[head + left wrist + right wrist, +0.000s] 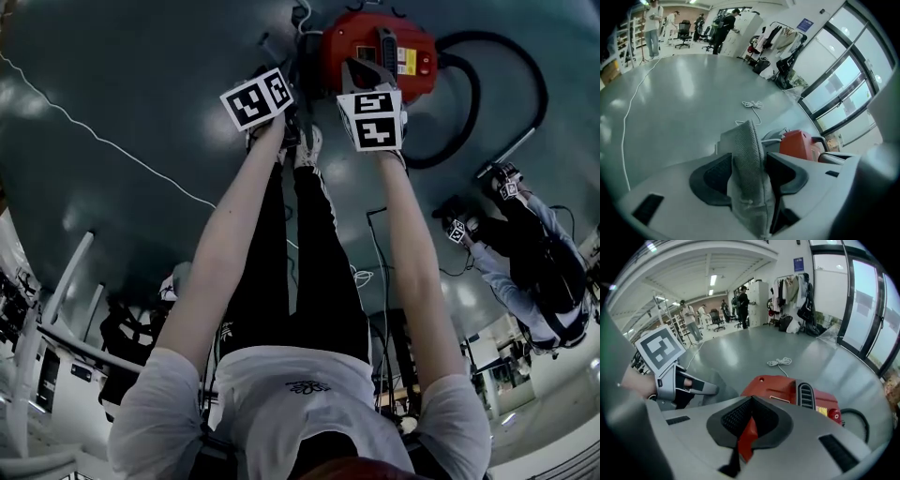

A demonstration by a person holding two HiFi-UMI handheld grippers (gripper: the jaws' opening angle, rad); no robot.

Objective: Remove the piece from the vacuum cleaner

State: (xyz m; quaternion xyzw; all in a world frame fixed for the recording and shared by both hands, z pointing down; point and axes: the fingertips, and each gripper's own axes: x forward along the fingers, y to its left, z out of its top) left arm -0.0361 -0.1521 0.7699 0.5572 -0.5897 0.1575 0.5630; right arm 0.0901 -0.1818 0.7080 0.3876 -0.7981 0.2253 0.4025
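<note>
The red vacuum cleaner (412,56) stands on the grey floor in front of my feet, its black hose (511,66) looping to the right. In the right gripper view the vacuum cleaner (787,390) lies just beyond my right gripper (750,401), whose jaw tips meet; a red sliver shows in the slit below them. In the head view the right gripper (366,67) hangs over the vacuum's near left side. My left gripper (750,157) stands open to the vacuum's (799,143) left, and a grey mesh fabric thing (747,187) fills the gap between its jaws. I cannot tell what that fabric is.
A second person (525,253) with marker-cube grippers stands at the right. A thin white cable (94,136) crosses the floor at the left, and a coiled white cord (752,104) lies beyond the vacuum. Shelves, clothes racks and several people stand far off.
</note>
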